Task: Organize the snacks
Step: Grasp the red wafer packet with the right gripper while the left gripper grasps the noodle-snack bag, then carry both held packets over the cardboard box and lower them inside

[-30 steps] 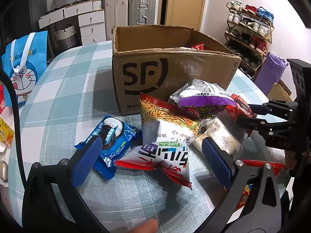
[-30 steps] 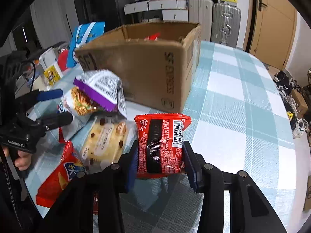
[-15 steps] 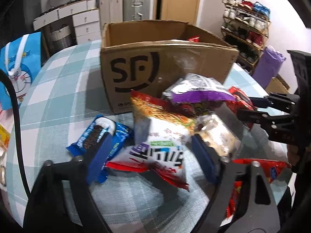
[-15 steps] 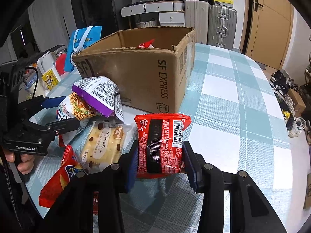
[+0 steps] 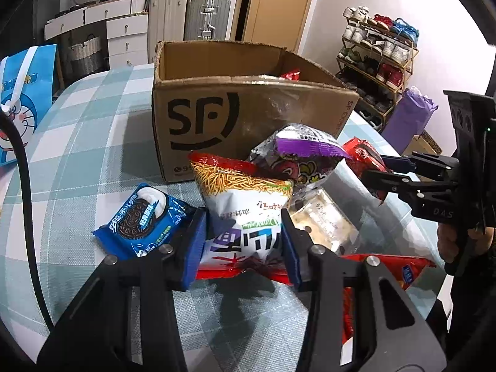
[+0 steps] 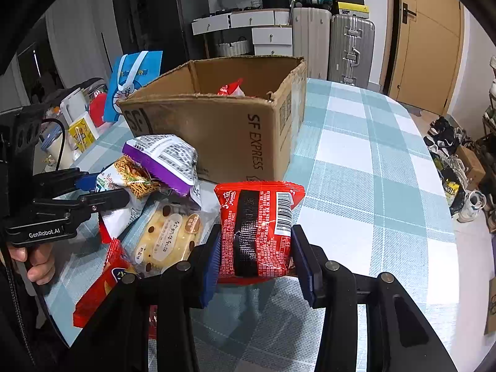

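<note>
While the left gripper (image 5: 243,241), just closing, clamps one noodle bag (image 5: 245,204) near one cardboard box (image 5: 248,114), the right gripper (image 6: 255,257) grips one red packet (image 6: 257,229).

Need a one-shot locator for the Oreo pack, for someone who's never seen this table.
Start at the brown cardboard box printed SF on the pale blue checked tablecloth. In front of it lies a heap of snack bags; the blue foil pack showing a black-and-white sandwich cookie lies flat at the heap's left edge, beside the left hand-held gripper. It is the only blue wrapper; the others are red, white, purple or clear.
</note>
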A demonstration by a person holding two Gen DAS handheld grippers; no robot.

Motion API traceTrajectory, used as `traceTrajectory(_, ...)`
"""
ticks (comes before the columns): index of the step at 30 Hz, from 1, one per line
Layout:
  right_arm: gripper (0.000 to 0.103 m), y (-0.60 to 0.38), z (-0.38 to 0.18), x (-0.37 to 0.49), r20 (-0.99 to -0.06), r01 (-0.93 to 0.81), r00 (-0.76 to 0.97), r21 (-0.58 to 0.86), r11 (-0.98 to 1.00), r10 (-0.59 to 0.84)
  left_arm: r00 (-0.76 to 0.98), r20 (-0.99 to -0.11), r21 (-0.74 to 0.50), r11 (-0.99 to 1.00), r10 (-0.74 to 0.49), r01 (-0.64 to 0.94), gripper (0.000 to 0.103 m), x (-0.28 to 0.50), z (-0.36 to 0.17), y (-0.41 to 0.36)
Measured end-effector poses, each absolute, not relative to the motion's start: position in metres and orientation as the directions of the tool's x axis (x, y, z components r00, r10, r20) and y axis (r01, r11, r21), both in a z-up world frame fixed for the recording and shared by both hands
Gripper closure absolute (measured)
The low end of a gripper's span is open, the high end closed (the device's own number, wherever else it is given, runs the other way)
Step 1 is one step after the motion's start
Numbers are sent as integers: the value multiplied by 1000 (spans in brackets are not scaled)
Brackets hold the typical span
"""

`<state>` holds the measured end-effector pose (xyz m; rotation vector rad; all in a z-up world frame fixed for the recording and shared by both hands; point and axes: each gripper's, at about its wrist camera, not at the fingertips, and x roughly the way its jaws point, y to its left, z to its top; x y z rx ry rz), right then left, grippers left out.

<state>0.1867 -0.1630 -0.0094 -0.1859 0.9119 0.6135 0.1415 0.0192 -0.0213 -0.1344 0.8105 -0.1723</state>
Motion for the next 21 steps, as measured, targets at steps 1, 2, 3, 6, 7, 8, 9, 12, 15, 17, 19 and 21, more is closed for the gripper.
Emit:
traceTrajectory(1,60,-164,-8,187,-784,-567,458,106,817,419,680,-704,-189,977,-205,99,62,140,-20,21)
traceTrajectory(2,60,-165,-7,188,-782,-561,464,104,821,416,682,-702,-193,977,-205,96,63,140,-20,22)
traceTrajectory(3,60,-165,-6,188,-781,-559,467,103,823,415,686,-698,-197,976,-206,93,63,139,-18,23)
traceTrajectory(6,60,-169,-3,190,-774,-550,474,113,827,421,698,-684,-214,973,-212,86,63,137,-14,28)
traceTrajectory(7,60,-169,-2,190,-771,-548,476,115,828,422,704,-678,-216,973,-211,84,63,136,-13,30)
traceTrajectory(8,60,-170,-1,189,-769,-547,478,117,829,424,710,-672,-219,972,-210,81,63,136,-11,31)
traceTrajectory(9,60,-171,1,189,-766,-546,482,118,830,426,715,-667,-223,972,-210,78,63,135,-9,33)
traceTrajectory(12,60,-172,6,188,-755,-543,493,120,831,432,735,-644,-231,970,-209,74,63,130,1,37)
traceTrajectory(15,60,-173,10,187,-746,-541,500,128,831,440,755,-625,-231,971,-198,63,63,126,9,39)
traceTrajectory(17,60,-174,12,187,-742,-536,506,128,834,439,761,-617,-235,970,-198,62,63,123,13,40)
traceTrajectory(19,60,-176,14,187,-736,-531,512,134,836,443,770,-609,-231,971,-193,61,63,120,18,40)
traceTrajectory(21,60,-178,16,186,-728,-527,520,138,838,447,778,-598,-235,970,-191,57,63,117,23,41)
